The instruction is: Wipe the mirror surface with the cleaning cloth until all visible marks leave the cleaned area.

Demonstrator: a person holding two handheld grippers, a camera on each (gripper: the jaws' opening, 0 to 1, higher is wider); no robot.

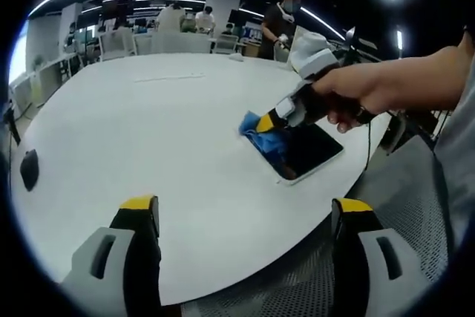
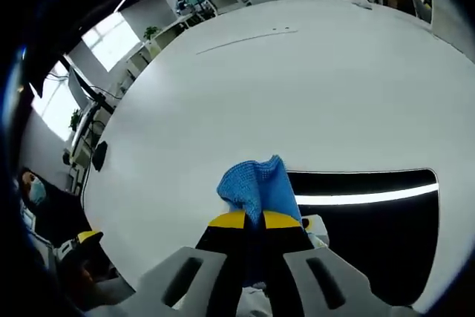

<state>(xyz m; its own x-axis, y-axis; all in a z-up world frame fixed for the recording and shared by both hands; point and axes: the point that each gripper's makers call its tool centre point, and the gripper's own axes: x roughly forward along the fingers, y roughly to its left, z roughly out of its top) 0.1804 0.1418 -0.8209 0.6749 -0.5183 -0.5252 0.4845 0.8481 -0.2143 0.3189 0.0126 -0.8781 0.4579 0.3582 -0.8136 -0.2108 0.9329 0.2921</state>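
Observation:
A dark rectangular mirror (image 1: 315,150) lies flat on the white table (image 1: 163,131) near its right edge. My right gripper (image 1: 266,121), held by a hand, is shut on a blue cleaning cloth (image 1: 261,133) that rests at the mirror's left end. In the right gripper view the cloth (image 2: 256,187) bunches out from between the shut yellow-tipped jaws of that gripper (image 2: 254,220), beside the mirror (image 2: 371,220), which reflects a strip light. My left gripper (image 1: 245,209) hovers open near the table's front edge with nothing between its jaws.
A small black object (image 1: 29,168) sits at the table's left edge, also visible as the black object (image 2: 99,155) in the right gripper view. Chairs, desks and people (image 1: 282,24) stand beyond the table's far side. The floor by the right edge is grey mesh.

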